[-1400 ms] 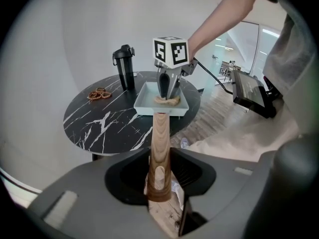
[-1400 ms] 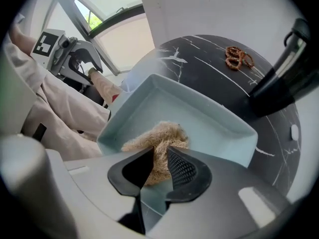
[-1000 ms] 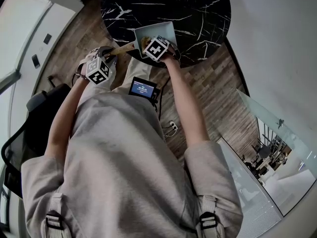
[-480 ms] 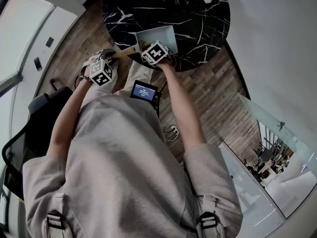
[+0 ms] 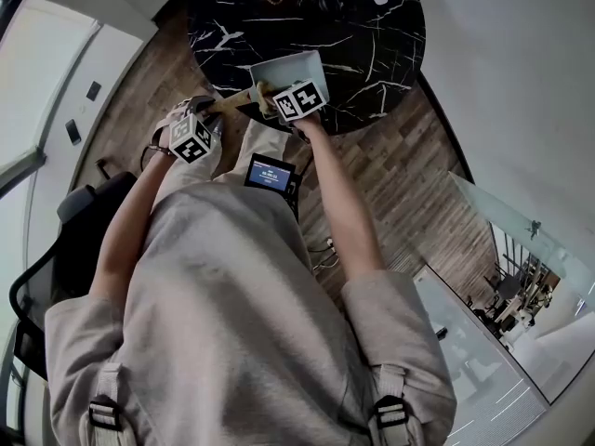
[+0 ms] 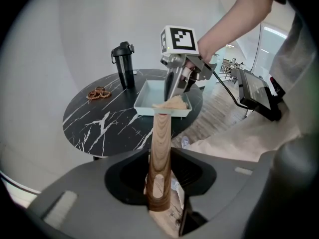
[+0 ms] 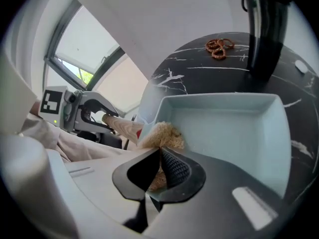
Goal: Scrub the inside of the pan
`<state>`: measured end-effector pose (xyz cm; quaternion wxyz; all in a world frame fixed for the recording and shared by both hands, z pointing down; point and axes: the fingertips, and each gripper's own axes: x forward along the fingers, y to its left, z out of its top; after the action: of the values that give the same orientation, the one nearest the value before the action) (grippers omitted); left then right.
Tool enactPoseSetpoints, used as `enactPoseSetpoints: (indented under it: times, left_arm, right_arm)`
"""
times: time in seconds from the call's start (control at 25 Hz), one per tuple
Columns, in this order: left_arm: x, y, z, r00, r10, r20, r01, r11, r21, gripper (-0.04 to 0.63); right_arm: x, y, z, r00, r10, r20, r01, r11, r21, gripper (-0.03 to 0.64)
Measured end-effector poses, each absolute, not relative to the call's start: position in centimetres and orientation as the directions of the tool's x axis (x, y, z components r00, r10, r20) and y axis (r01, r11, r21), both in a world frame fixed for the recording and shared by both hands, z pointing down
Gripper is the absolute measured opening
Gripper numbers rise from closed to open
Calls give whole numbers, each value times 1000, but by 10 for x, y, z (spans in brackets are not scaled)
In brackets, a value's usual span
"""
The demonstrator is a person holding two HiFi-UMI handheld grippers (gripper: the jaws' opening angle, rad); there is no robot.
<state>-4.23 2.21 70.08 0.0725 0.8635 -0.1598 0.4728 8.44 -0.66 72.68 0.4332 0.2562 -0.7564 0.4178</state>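
A square pale-blue pan [image 5: 296, 66] [image 7: 234, 128] sits on the near part of a round black marble table [image 5: 372, 54]. Its wooden handle [image 6: 160, 148] points back at me, and my left gripper [image 6: 162, 195] [image 5: 206, 111] is shut on its end. A tan fibrous scrubber [image 7: 162, 133] [image 6: 172, 103] lies at the pan's near corner, beside where the handle joins. My right gripper [image 7: 159, 158] [image 5: 282, 96] is shut on that scrubber, pointing down into the corner. The pan's floor looks bare.
A black tumbler [image 6: 123, 63] [image 7: 264, 29] stands on the table behind the pan, with a small brown pretzel-like heap [image 6: 97, 92] [image 7: 219, 46] to its left. A device with a lit screen [image 5: 270, 172] hangs at my waist. A dark chair [image 5: 56, 240] stands at the left.
The right gripper's jaws have closed on the scrubber, and it has shifted slightly along the pan's near corner. The left gripper has kept its hold on the handle.
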Motion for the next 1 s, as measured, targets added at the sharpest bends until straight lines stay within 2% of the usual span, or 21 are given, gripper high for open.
enactPoseSetpoints:
  times: [0.28,0.4,0.48,0.68,0.84,1.0]
  left_arm:
    - [-42,22,701,512,-206,834,-342,-939,-22,135]
    - [-43,22,701,514,-205,833,-342,-939,-21,135]
    - [-42,22,700,516,-205,831,-341,-940,-20,135]
    - [-43,22,702,514,-205,833,-341,-940,-21,135]
    - [-43,22,701,513,-204,834,-341,-940,-20,135]
    - [-42,23,702,503,-201,841,-321,-947,-35,135]
  right_arm:
    - [86,-14,680,-665,-139,734,-710,424,-562,25]
    - [101,-25,657,-671,-220,708,-723,409,-557,25]
    - [123,-36,650,-615,-272,740,-768,419,-484,25]
    - [190,-68,654,-333,-377,865,-873,470,-131,25]
    - [207,-83,672,-179,-400,899,-836,544,75,26]
    - [205,-91,688,-113,-404,908,-801,578,157,26]
